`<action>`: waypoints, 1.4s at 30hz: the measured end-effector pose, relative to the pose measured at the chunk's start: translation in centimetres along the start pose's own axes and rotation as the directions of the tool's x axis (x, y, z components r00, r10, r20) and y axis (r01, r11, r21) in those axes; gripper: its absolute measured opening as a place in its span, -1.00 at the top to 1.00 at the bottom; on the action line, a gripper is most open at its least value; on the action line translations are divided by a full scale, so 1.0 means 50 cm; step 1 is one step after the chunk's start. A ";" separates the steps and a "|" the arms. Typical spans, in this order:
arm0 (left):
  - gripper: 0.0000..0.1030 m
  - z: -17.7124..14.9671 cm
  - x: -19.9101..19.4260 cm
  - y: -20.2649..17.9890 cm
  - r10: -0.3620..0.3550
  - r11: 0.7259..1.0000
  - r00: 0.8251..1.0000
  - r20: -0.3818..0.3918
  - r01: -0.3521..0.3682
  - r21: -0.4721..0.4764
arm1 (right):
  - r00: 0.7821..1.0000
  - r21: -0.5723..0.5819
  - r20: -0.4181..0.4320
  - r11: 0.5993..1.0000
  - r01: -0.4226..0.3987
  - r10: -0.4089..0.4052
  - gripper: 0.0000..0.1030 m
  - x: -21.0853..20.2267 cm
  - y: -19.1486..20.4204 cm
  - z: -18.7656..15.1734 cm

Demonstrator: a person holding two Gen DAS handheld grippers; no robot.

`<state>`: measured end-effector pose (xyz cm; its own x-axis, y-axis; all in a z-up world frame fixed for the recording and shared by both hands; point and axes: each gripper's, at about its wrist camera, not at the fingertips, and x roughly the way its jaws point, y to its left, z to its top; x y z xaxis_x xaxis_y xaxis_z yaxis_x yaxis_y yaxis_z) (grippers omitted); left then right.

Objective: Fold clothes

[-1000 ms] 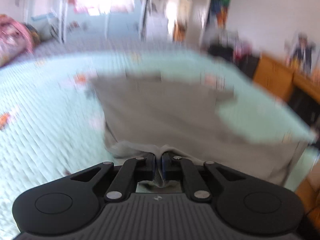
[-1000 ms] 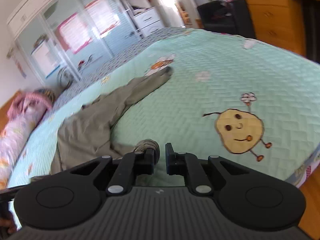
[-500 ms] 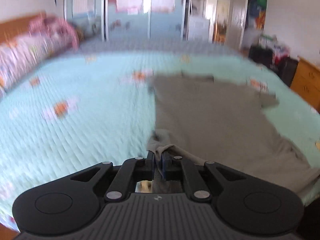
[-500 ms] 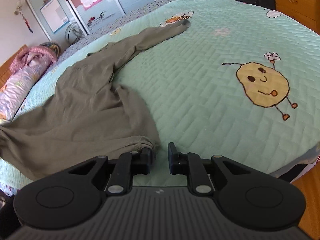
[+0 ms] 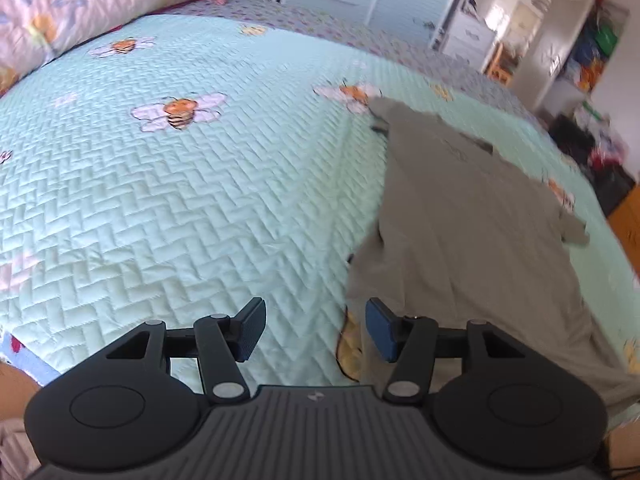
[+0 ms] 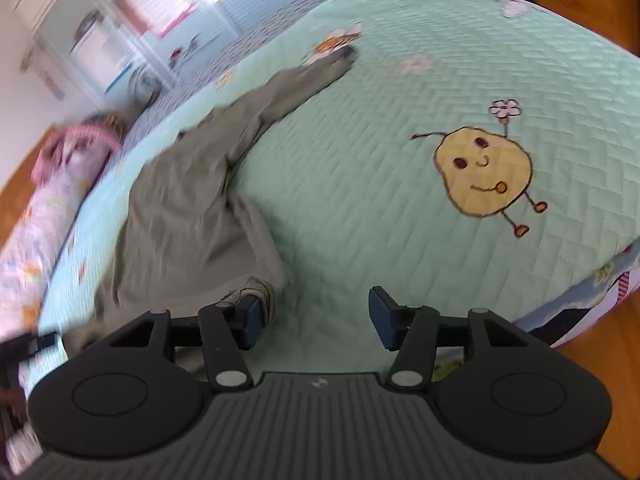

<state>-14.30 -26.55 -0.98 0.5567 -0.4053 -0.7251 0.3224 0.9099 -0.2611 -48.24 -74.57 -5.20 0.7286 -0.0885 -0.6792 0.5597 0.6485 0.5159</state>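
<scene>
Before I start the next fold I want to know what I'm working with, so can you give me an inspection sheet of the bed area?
Surface: mint quilted bedspread with bee and flower prints and a smiling yellow figure.
Job's things: olive-grey garment spread flat on the bedspread, one sleeve stretched toward the far side.
Clutter: long floral bolster along the bed's edge.
Grippers: left gripper open, holding nothing; right gripper open, its left finger beside the garment's bunched hem.
Cables: nothing seen.
Surroundings: wardrobe doors with pink posters, wooden floor, blurred.
</scene>
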 end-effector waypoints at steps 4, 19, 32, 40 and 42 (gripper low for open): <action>-0.13 0.027 -0.009 -0.003 -0.069 0.998 0.996 0.064 0.069 -0.005 | 0.999 0.121 -0.004 0.991 0.052 -0.052 -0.16 0.022 -0.010 0.031; -0.20 0.265 0.328 -0.113 -0.055 0.998 0.991 0.125 0.053 0.016 | 0.987 0.464 0.063 0.872 -0.159 0.147 -0.24 -0.032 -0.086 0.024; -0.20 0.279 0.425 -0.165 -0.042 0.986 0.994 0.103 0.024 0.163 | 0.871 0.058 0.205 0.894 0.444 -0.446 -0.23 -0.009 0.066 0.120; -0.32 0.270 0.426 -0.195 -0.092 0.975 0.982 0.165 0.055 0.217 | 0.980 -0.318 0.191 0.941 0.115 -0.055 -0.23 0.366 0.301 0.263; -0.32 0.270 0.425 -0.200 -0.089 0.971 0.980 0.177 0.046 0.235 | 0.977 -0.464 0.204 0.872 0.157 -0.067 -0.23 0.461 0.356 0.311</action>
<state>4.63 -45.46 -5.16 0.6522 -0.4943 -0.5748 0.5186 0.8439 -0.1373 -15.35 -76.81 -3.54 0.7544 -0.2840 -0.5918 0.4189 0.9024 0.1010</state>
